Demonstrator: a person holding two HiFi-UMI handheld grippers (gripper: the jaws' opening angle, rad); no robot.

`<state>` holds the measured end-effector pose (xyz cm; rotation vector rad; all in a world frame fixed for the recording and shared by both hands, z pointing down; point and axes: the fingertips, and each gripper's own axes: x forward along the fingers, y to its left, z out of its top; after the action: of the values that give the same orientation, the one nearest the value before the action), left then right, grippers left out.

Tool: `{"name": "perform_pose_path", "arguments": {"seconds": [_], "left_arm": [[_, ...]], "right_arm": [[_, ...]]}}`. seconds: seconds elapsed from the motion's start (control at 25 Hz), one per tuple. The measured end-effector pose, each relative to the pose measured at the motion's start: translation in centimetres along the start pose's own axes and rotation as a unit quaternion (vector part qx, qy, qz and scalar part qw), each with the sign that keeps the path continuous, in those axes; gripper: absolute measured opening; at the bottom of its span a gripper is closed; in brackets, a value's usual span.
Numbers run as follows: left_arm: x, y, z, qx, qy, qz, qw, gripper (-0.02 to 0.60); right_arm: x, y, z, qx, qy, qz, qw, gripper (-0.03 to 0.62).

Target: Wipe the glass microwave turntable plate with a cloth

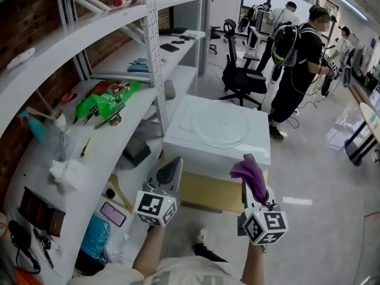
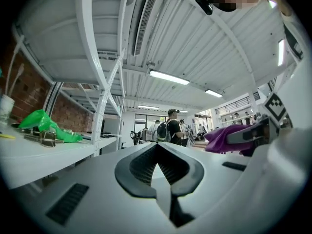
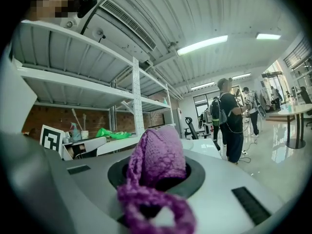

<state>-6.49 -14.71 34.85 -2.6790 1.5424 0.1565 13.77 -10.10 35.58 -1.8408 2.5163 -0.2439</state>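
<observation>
**Shelving unit** (image 1: 77, 37), white steel, brick wall behind; it occupies the 9 to 11 o'clock part of the head view. On its middle shelf a green plastic bag (image 1: 108, 98) is laid among small tools.

**White appliance** (image 1: 178, 136), box-shaped, is placed at the centre of the head view beside the shelving. A flat cardboard sheet (image 1: 208, 192) is seen at its 6 o'clock edge.

**Glass turntable plate** (image 1: 218, 124), round and clear, is laid flat on the appliance's top. It is found at 12 o'clock from both grippers, well apart from either pair of jaws and touched by neither.

**Left gripper** (image 1: 171, 168), (image 2: 157, 165): held at 7 o'clock of the plate and pointed toward 12 o'clock, forearm entering from 6 o'clock. The jaws are brought together, with nothing between them.

**Right gripper** (image 1: 252, 177), (image 3: 157, 172): held at 5 o'clock of the plate, level with the left one and near it, marker cube toward the camera. The jaws are clamped on the cloth.

**Cloth** (image 1: 250, 172), (image 3: 160, 156), purple, knitted: bunched between the right jaws, with a loop hanging over the gripper's body.
</observation>
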Motion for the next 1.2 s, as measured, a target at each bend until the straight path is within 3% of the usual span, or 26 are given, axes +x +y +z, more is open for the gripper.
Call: {"name": "perform_pose_path", "arguments": {"seconds": [0.24,0.56,0.88,1.2], "left_arm": [[7.8,1.4,-0.7,0.003,0.002,0.014,0.9999,0.003],[13.7,4.6,0.3,0.028,0.009,0.024,0.9993,0.003],[17.0,5.6,-0.9,0.012,0.059,-0.006,0.9982,0.003],[17.8,4.5,-3.9,-0.002,0.111,-0.041,0.9929,0.003]], "right_arm": [[6.3,-4.8,2.1,-0.003,-0.007,0.008,1.000,0.055],[12.3,-6.6,2.7,0.009,-0.005,0.025,1.000,0.055],[16.4,-6.5,4.1,0.013,-0.015,0.039,0.999,0.055],[18.9,-4.8,2.7,0.021,0.007,0.055,0.998,0.055]]}}
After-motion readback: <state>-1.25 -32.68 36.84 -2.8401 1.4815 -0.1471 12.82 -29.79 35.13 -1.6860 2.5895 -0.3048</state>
